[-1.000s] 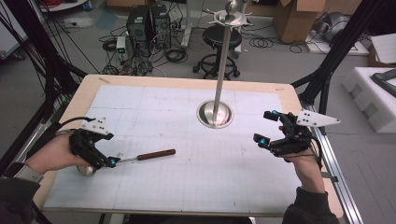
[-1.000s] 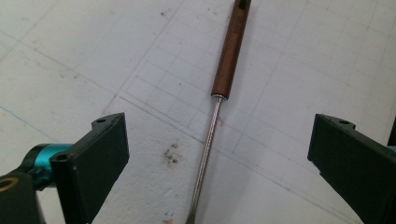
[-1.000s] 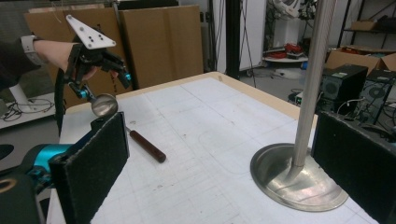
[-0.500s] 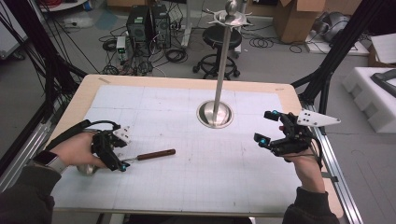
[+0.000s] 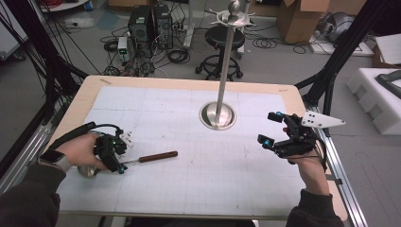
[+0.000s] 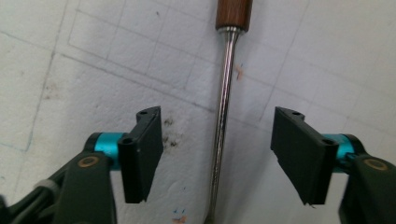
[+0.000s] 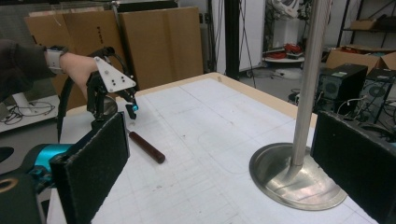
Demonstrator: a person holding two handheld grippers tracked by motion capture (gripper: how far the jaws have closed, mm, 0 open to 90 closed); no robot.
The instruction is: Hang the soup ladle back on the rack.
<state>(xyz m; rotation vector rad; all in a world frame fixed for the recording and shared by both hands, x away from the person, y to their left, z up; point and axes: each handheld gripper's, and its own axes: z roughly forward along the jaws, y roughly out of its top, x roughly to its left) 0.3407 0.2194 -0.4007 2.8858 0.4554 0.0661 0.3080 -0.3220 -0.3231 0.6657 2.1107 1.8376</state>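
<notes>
From above, high view: a wooden table (image 5: 80,101) covered with a white gridded mat (image 5: 198,156). A metal stand (image 5: 218,115), round base and tall upright pole, sits on the far centre of the mat. A tool with a brown wooden handle and thin metal shaft (image 5: 158,156) lies flat on the mat at near left, handle end toward the centre. Left gripper (image 5: 120,166), held in the person's left hand (image 5: 80,149), is low over the mat at the tool's metal end; its tip is right at the shaft, contact not resolvable from this view. A rounded metal piece shows under the hand; cannot tell what it is. Right gripper (image 5: 269,128) is held at the right side of the table, well apart from the tool, near the stand's base, jaws spread.

Left gripper view: looking down at the mat. Jaws spread wide, one on either side of the metal shaft (image 6: 223,116), neither touching it. Shaft runs up the middle between them to the wooden handle (image 6: 233,13) at top.

Right gripper view: jaws wide apart, nothing between them. Stand base (image 7: 299,179) and pole lie ahead at right. Farther off at left, the tool's brown handle (image 7: 146,146) lies on the mat, with the left gripper (image 7: 132,108) and hand above its far end.
</notes>
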